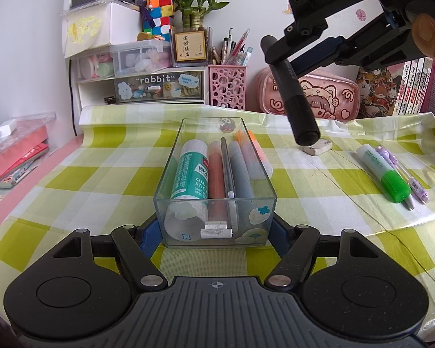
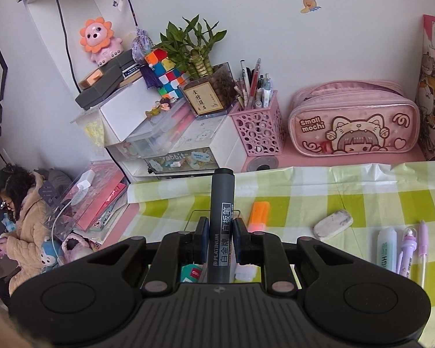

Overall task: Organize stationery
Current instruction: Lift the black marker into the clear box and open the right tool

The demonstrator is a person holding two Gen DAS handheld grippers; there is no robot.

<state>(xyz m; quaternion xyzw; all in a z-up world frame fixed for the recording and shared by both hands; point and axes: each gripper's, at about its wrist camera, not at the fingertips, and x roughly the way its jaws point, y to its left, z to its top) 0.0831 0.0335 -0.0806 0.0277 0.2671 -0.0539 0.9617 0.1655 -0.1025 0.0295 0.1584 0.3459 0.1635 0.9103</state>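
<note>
the green-and-white checked tablecloth (image 1: 107, 174) spreads across the whole desk under me, with the pink pencil case (image 2: 353, 124) and the pink perforated pen cup (image 2: 258, 129) standing along its back edge by the wall. in the middle of the cloth sits the clear plastic tray (image 1: 171, 174), long side running away from me, and my left gripper (image 1: 214, 232) has its two blue-padded fingers pressed on the outside of the near end walls, so i am clamped on the tray itself. inside it lie a glue stick (image 1: 190, 171), a reddish marker (image 1: 216, 179), a thin dark pen, a grey marker and an orange highlighter (image 1: 258, 152) along the right wall, all lengthwise side by side. my right gripper (image 2: 220, 239) is up in the air above the far right of the tray, its fingers closed narrow on the black whiteboard marker (image 2: 221, 220), which sticks out past my pads and slants downward in the left view. on the cloth to the right, well apart from the tray, a green highlighter (image 1: 384, 172) lies beside a purple pen (image 1: 403, 171), nearly touching it. smallest, a smudged white eraser (image 2: 333, 222) rests on the cloth between the tray and those pens.
</note>
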